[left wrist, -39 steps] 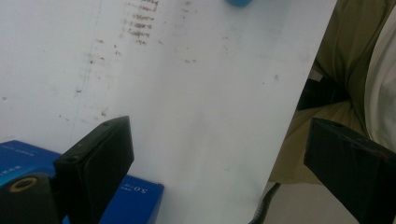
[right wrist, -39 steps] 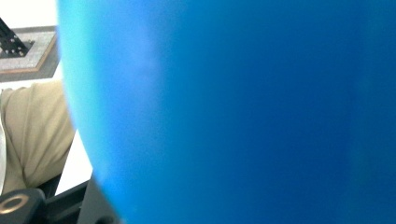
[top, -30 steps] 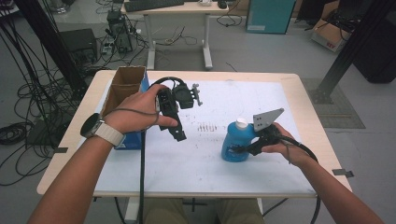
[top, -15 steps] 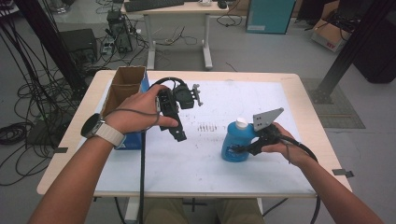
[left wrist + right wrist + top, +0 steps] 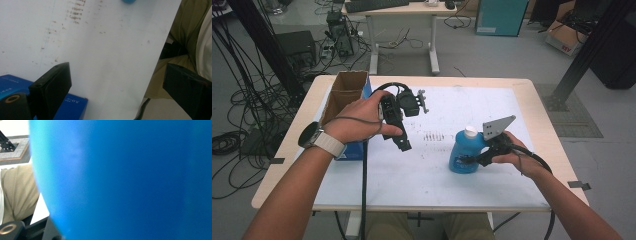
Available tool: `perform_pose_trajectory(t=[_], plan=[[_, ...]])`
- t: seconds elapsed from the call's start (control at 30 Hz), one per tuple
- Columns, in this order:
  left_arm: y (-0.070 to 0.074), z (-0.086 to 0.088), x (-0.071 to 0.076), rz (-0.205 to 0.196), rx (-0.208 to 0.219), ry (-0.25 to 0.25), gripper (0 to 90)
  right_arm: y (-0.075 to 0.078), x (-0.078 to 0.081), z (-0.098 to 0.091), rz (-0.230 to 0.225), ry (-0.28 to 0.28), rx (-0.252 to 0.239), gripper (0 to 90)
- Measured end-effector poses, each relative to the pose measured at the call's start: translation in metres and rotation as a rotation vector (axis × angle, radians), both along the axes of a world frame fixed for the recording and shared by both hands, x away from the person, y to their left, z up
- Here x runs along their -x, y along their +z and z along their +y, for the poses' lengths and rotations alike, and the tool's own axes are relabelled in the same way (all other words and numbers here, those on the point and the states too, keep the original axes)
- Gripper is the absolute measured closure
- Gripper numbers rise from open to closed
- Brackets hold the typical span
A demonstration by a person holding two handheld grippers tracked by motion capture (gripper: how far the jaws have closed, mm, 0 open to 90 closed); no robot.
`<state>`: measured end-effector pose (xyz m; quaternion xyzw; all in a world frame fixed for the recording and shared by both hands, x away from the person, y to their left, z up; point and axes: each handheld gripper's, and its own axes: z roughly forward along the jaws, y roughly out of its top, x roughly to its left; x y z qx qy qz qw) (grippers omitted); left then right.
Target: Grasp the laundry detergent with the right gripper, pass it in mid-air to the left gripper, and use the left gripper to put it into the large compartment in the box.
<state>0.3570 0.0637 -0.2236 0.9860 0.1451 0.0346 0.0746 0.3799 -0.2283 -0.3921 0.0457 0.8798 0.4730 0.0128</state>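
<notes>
The squat blue plastic bottle with a white screw cap [image 5: 465,152] stands upright on the white sheet [image 5: 452,180] that covers the light wooden counter [image 5: 532,100], toward the person's right and a little nearer the front edge than the middle. The right tongs [image 5: 469,159] are closed on the bottle's lower body from its right side, the black jaws pressing against the blue wall, with the grey three-cornered plate [image 5: 498,126] sticking up just beside the cap and the right hand [image 5: 512,155] wrapped around the handle behind it. In the right gripper view the bottle's blue wall [image 5: 125,180] sits right up against the lens, blurred, with a strip of khaki trouser leg at the left edge. The left tongs [image 5: 404,145] are held above the sheet, well apart from the bottle, in the left hand [image 5: 357,120], which wears a watch with a pale strap [image 5: 314,139]; the jaws stand wide apart with nothing between them, as the left gripper view shows them spread over bare white sheet. A patch of small brownish marks [image 5: 435,136] lies on the sheet between the two tongs. At the counter's left side stands an open brown cardboard box [image 5: 347,90], and a flat blue carton [image 5: 354,150] lies just below the left wrist.
</notes>
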Motion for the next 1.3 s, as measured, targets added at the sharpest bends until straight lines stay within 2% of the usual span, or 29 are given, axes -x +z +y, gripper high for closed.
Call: perform_pose_trajectory(t=[0.07,0.1,0.53,0.6,0.73,1.07,1.1,1.13,1.3], plan=[[0.0007,0.0001,-0.0007,0.002,-0.011,-0.011,8.7,0.0001,0.0,0.0002,0.001,0.0,0.0,44.6],[-0.0002,-0.0002,-0.0001,0.002,0.003,0.0,8.7,0.0001,0.0001,0.0002,0.001,0.0,0.001,44.6],[-0.0005,-0.0001,-0.0016,-0.006,0.003,0.001,8.7,0.0003,-0.0002,0.0004,0.002,0.001,0.002,44.4],[0.0006,0.0002,-0.0029,0.0,-0.016,-0.015,8.6,0.0004,-0.0004,0.0005,0.003,0.002,0.003,44.4],[-0.0006,0.0008,-0.0016,-0.002,0.005,0.008,8.6,0.0004,-0.0003,0.0006,0.002,0.002,0.004,44.3],[-0.0002,0.0023,-0.0016,-0.002,0.0,0.007,8.7,0.0008,-0.0002,0.0008,0.002,0.001,0.008,44.3],[0.0001,0.0027,-0.0023,-0.005,-0.008,-0.005,8.7,0.0008,-0.0002,0.0008,0.002,0.0,0.009,44.2],[-0.0005,0.0026,-0.0019,-0.006,0.003,0.005,8.7,0.0008,-0.0002,0.0008,0.002,0.0,0.008,44.2],[-0.0013,0.0031,-0.0028,0.003,0.0,0.009,8.7,0.0007,-0.0002,0.0007,0.003,0.0,0.008,44.2]])
